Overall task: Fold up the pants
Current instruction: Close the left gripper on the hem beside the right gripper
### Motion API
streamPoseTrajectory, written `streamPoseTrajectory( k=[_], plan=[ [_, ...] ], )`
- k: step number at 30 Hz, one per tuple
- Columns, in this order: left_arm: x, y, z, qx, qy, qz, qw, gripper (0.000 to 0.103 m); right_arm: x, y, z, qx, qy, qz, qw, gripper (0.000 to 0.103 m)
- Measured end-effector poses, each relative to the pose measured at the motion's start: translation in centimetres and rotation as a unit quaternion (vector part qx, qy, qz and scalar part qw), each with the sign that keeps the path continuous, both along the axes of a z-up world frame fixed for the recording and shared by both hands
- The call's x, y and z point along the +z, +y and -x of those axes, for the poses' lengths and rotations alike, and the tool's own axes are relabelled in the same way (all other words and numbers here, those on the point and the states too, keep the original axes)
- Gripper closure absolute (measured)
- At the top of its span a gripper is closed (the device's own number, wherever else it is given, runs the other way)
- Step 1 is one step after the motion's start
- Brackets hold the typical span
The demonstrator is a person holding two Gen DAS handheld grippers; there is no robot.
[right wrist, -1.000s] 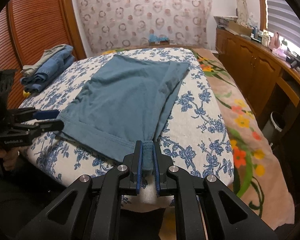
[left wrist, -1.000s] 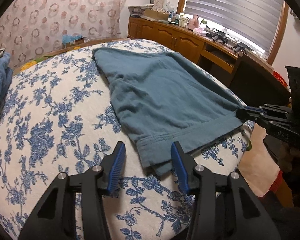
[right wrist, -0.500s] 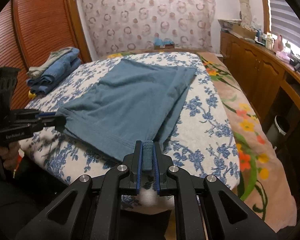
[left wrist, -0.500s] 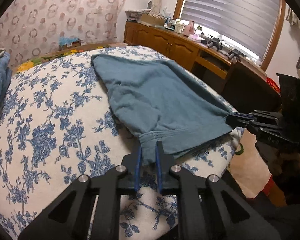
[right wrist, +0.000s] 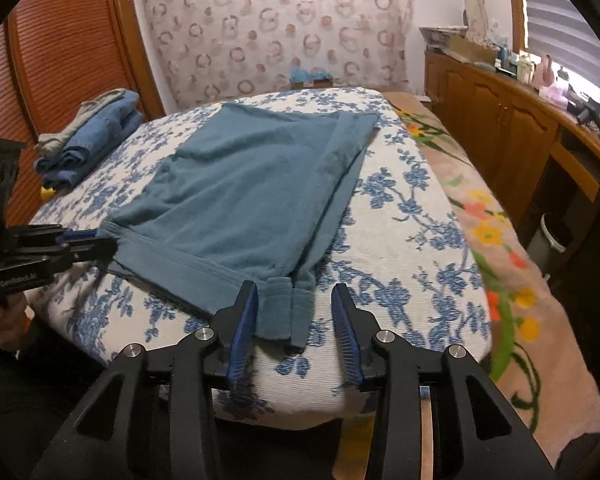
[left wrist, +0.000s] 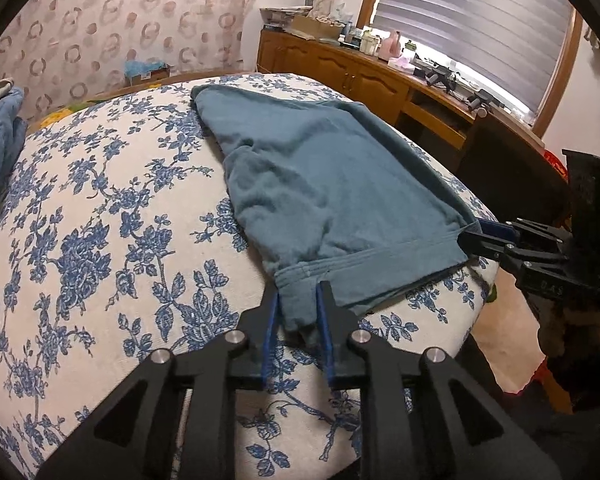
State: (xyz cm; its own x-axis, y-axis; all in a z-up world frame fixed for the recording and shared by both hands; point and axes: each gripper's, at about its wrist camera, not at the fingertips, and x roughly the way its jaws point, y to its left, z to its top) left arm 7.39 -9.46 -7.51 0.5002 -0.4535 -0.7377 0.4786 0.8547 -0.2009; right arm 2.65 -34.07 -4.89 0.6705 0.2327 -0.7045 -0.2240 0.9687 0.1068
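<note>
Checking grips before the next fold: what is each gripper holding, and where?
The left gripper pinches the teal pants at the near hem corner. The right gripper is open, holding nothing; the other hem corner lies between its fingers.

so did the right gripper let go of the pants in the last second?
Yes. The right gripper was clamped on the hem corner of the pants; its jaws now stand apart, with the corner lying loose on the bed cover between them.
</note>
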Motion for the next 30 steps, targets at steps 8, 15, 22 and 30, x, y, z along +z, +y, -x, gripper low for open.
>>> streamPoseTrajectory(
  k=[8,15,22,30],
  plan=[
    [-0.15,0.15,-0.13,0.009,-0.004,-0.002,0.9999,0.072,-0.09,0.31,-0.16,0.012,0.003,-0.018,1.0,0.076],
    [0.18,0.26,-0.4,0.015,-0.001,0.017,0.9997,0.072,-0.11,0.12,-0.07,0.015,-0.001,-0.021,1.0,0.082],
    [-0.04,-0.09,-0.65,0.015,0.002,0.009,0.9998,0.068,0.01,0.07,0.12,0.014,-0.004,-0.027,1.0,0.088],
    [0.03,-0.27,-0.29,-0.004,0.001,0.018,0.9998,0.092,0.32,-0.08,0.27,0.021,-0.014,-0.038,0.999,0.095]
  ],
)
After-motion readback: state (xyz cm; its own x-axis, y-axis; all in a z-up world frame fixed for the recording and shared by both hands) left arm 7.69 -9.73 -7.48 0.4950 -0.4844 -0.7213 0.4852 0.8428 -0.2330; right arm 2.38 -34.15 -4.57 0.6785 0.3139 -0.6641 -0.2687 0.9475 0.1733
